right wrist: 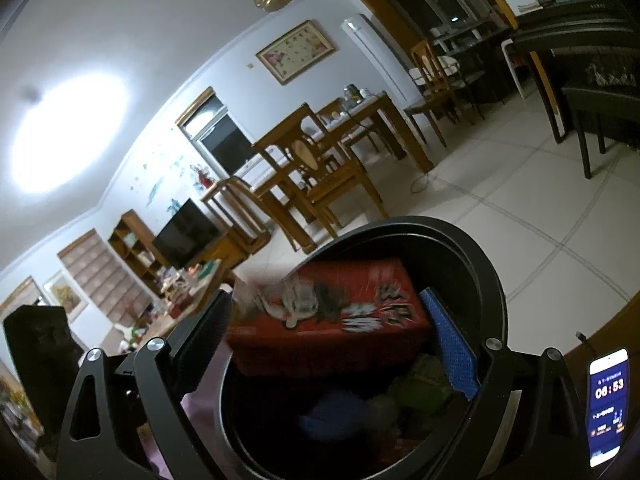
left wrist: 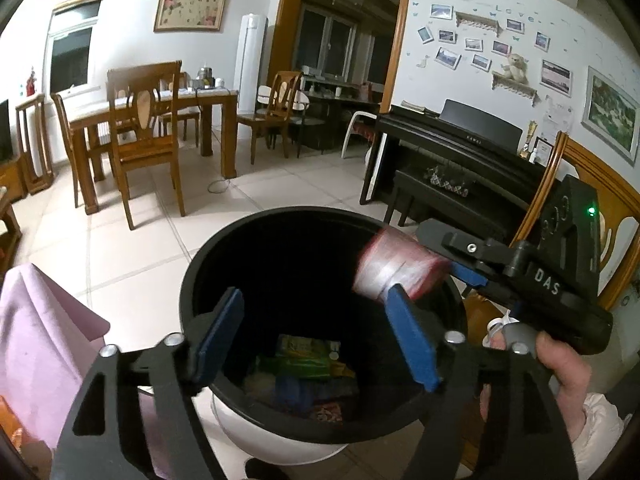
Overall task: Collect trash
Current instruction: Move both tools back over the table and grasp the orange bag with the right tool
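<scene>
A black bin [left wrist: 191, 280] on a white base stands on the tiled floor below both grippers. Inside lie a green packet [left wrist: 305, 360] and other wrappers. My left gripper [left wrist: 312, 296] hangs over the bin's mouth, open, with nothing between its blue pads. From the right, my right gripper [left wrist: 436, 252] reaches over the rim, its jaws wide and closed on a red snack packet [left wrist: 396, 268], which is blurred. In the right wrist view the red packet [right wrist: 332, 320] spans the gap of the right gripper [right wrist: 326, 300] above the bin [right wrist: 480, 248].
A pink cloth [left wrist: 40, 340] lies at the left of the bin. A black piano [left wrist: 460, 152] stands behind it at the right, a wooden dining table with chairs [left wrist: 140, 120] farther back. A person's hand [left wrist: 560, 364] holds the right gripper. A phone [right wrist: 608, 404] shows a timer.
</scene>
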Demonstrator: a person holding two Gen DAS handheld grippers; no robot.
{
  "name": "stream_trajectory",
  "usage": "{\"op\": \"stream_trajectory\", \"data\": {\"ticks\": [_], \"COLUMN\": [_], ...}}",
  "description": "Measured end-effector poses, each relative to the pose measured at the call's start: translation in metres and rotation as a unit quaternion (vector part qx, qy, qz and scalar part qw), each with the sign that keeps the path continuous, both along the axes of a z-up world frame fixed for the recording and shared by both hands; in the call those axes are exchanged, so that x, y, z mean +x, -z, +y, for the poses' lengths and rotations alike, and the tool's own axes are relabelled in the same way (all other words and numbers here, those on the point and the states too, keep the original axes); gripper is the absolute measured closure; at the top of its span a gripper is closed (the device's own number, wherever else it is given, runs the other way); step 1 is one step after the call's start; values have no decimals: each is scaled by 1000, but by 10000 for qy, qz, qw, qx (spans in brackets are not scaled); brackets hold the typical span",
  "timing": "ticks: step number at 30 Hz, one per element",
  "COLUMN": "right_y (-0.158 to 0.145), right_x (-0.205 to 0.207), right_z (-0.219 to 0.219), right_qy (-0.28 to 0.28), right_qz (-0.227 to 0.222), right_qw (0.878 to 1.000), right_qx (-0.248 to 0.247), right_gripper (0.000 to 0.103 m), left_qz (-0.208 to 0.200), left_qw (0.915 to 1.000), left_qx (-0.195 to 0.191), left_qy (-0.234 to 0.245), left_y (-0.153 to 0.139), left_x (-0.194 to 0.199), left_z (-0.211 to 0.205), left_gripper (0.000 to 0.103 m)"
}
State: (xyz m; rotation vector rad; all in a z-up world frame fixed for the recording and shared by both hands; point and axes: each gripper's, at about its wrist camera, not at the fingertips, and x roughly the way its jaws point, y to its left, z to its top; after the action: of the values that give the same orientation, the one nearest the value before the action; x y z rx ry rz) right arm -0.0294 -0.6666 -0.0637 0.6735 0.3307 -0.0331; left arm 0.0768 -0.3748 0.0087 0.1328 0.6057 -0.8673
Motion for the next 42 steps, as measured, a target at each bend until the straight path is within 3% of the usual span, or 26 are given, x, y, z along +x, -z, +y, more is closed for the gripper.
{"op": "stream_trajectory", "data": {"ticks": [9, 15, 19, 25, 30, 36, 42], "right_y": [-15, -30, -40, -51, -54, -52, -51], "right_x": [3, 10, 21, 41, 50, 64, 77], "right_z": [34, 80, 122, 192, 249, 313, 360], "right_qy": [-241, -609, -972, -1652, -2325, -3050, -3325], "right_qz": [-22, -22, 3, 77, 132, 418, 617], "right_qw": [9995, 9970, 9926, 9802, 9627, 9394, 9270], "right_qx": [-217, -481, -734, -1090, -1376, -1510, -1622], "right_gripper": [11, 11, 11, 11, 12, 24, 24], "left_qz": [-152, -147, -109, 106, -1, 162, 603], "left_qw": [9997, 9981, 9940, 9795, 9690, 9653, 9758], "left_qx": [-81, -69, 4, 55, 542, 1129, 915], "left_qy": [-156, -597, -1090, -2009, -2412, -2348, -1892], "left_y": [-14, -20, -17, -9, -6, 6, 25], "left_x": [-5, -2, 2, 13, 15, 32, 59], "left_z": [31, 79, 129, 226, 308, 378, 401], "left_gripper": [27, 27, 27, 27, 27, 27, 27]}}
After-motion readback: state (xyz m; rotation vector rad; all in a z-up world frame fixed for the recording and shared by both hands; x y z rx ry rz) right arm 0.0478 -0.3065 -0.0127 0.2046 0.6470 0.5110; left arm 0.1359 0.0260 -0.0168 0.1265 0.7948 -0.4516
